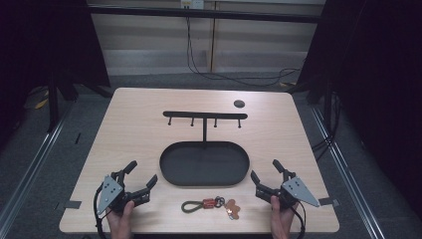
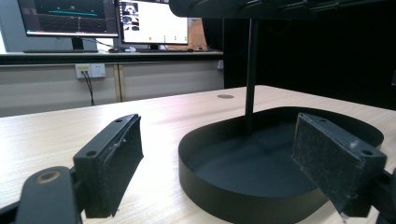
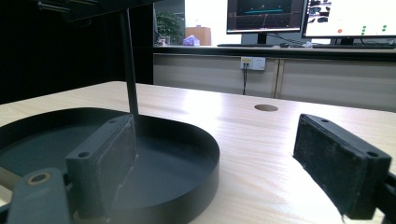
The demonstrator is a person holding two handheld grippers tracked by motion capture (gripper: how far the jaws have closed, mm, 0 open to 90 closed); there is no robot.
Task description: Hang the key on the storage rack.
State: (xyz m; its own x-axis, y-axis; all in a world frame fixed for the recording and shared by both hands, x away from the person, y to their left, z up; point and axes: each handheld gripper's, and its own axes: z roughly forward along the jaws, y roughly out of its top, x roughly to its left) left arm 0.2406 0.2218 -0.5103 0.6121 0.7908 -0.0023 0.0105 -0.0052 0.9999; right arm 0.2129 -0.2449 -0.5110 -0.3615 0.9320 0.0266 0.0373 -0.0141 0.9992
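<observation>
Both claws, left claw (image 1: 139,181) and right claw (image 1: 264,175), gape empty; the keychain (image 1: 211,205) lies crosswise between them, before the tray (image 1: 169,172), nearer neither.

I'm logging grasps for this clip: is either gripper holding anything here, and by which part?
Nothing is held. The left gripper and right gripper are both open and empty; the green-looped keychain lies untouched on the wooden table.

No text, label or number is legible anywhere; the monitors (image 2: 114,18) show graphics (too blurred to read).
</observation>
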